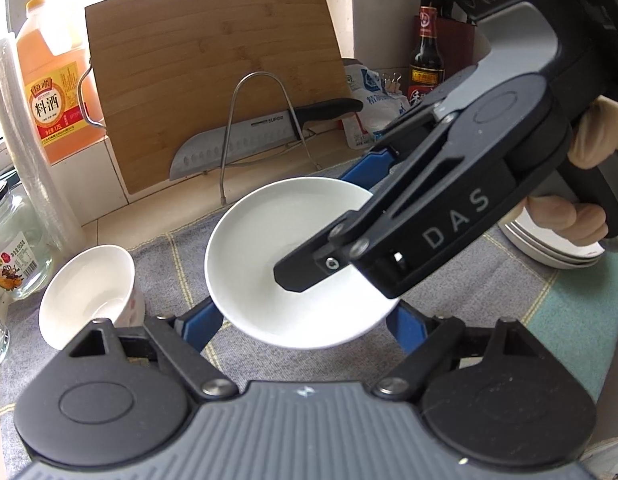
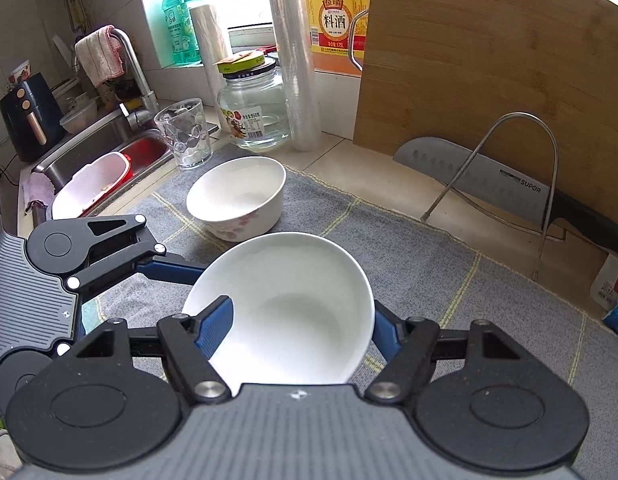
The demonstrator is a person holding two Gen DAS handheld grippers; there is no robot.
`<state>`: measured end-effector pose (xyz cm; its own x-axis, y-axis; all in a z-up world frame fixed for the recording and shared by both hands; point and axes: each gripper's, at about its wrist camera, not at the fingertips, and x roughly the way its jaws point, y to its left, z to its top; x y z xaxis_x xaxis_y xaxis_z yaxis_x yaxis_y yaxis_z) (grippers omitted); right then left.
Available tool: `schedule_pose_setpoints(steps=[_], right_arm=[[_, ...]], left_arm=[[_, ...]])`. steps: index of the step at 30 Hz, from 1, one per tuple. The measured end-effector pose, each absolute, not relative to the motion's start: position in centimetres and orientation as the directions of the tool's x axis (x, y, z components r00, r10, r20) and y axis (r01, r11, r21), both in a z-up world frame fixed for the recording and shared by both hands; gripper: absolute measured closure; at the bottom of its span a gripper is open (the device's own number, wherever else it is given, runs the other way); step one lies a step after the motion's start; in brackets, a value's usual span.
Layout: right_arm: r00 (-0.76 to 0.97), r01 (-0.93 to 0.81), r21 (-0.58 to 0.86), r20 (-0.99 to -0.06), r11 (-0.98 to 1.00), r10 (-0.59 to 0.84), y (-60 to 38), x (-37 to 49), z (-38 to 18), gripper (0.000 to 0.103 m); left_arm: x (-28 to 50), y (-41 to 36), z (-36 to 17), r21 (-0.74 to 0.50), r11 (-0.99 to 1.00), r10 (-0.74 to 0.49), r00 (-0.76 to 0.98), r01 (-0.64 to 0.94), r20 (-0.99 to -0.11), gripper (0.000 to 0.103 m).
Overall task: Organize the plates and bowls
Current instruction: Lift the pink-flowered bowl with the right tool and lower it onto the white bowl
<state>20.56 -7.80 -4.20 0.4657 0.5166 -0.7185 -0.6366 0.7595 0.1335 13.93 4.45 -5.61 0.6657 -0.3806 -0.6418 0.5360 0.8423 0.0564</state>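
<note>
Plain white shallow ceramic bowl [image 2: 285,304] tilted above grey checked cloth [image 2: 449,280], rim pinched between right gripper [image 2: 301,326] fingers. Left gripper [image 1: 305,320] fingers spread wide under bowl. Flower-patterned white bowl [image 2: 237,200] at 11 o'clock, apart.

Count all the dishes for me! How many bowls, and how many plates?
Bowls: 2, the plain white bowl between the hand-held grippers and the flowered bowl on the grey mat.
Plates: a stack at the right edge of the left wrist view; about 3 rims show, partly hidden.
Total: about 5 dishes.
</note>
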Motion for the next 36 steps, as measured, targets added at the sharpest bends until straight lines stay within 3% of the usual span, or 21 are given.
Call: schedule_pose_setpoints(steps=[19, 36], right_arm=[[0.478, -0.68, 0.092, -0.697, 0.727, 0.535, -8.3, 12.4, -1.2, 0.025], [0.435, -0.654, 0.142, -0.733, 0.743, 0.522, -10.1, 9.0, -3.2, 0.025]], left_arm=[[6.7, 4.4, -3.3, 0.068, 0.837, -0.392, 0.681, 0.543, -0.618, 0.015], [3.6, 3.0, -4.8, 0.007, 0.823, -0.419, 0.616, 0.568, -0.667, 0.015]])
